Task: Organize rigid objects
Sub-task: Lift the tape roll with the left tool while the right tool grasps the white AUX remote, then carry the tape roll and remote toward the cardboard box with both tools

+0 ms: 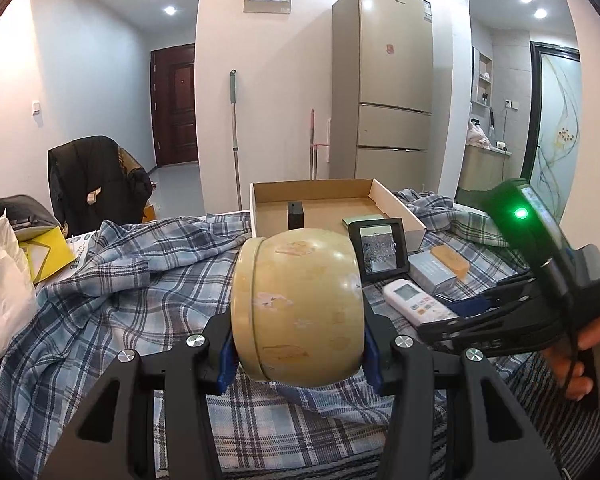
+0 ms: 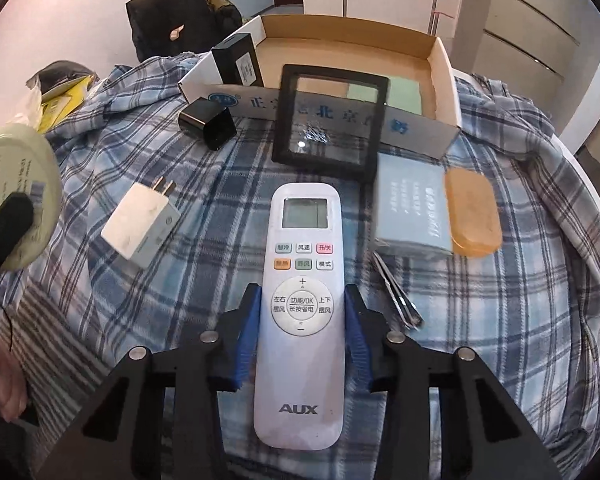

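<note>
Tin point(image 1: 300, 312), round and cream-coloured, sits clamped sideways in my left hand-held gripper point(image 1: 298, 354), lifted above the plaid cloth point(image 1: 140, 280). My right hand-held gripper point(image 2: 300, 330) is open, blue pads flanking the white remote point(image 2: 302, 312); ahead lies the cardboard box point(image 2: 446, 76).

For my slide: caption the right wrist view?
Blue-padded right gripper straddles white AUX remote on plaid cloth.
</note>
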The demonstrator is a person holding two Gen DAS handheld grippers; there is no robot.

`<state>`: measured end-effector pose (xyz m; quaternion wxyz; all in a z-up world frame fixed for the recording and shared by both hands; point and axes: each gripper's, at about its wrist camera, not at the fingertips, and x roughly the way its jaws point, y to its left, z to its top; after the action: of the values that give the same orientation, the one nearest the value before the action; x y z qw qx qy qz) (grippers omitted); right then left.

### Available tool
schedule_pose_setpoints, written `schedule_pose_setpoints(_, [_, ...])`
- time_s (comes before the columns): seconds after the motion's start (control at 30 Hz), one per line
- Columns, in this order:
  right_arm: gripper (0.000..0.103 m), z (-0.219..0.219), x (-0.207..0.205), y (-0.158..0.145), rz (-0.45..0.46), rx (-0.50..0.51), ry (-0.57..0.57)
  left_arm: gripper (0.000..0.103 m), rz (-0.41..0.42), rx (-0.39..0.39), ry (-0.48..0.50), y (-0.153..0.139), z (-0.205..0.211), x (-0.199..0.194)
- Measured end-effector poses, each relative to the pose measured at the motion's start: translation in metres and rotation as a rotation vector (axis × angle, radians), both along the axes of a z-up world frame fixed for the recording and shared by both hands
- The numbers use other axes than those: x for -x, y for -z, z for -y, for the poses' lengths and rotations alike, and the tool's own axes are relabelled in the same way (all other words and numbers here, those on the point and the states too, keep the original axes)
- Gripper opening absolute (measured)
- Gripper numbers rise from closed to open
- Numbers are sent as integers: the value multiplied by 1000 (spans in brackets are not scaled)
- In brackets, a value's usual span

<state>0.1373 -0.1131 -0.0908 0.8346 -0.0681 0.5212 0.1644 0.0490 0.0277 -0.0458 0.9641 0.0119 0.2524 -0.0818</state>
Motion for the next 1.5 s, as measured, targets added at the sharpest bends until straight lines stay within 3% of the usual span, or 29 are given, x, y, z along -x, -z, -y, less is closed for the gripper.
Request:
schedule_pose_setpoints(0.23, [40,23,22,-1,13,54,-66,51,-8,-6,4,2,1,-1])
schedule_pose_setpoints(0.8, [39,23,25,3,63,22,-90,51,-11,-6,10,3,1,-2])
schedule_pose_setpoints(1.0, [39,28,33,-24,154,-1,-91,51,-16,4,4,2,-2,-3])
schedule_pose_setpoints(1.23, [39,44,35,-41,181,9,-63,51,13,-13,-13,-9,0,4])
schedule_pose_setpoints(1.5, [39,61,33,-53,208,6,-20,51,-15,8,-24,-29,1,5])
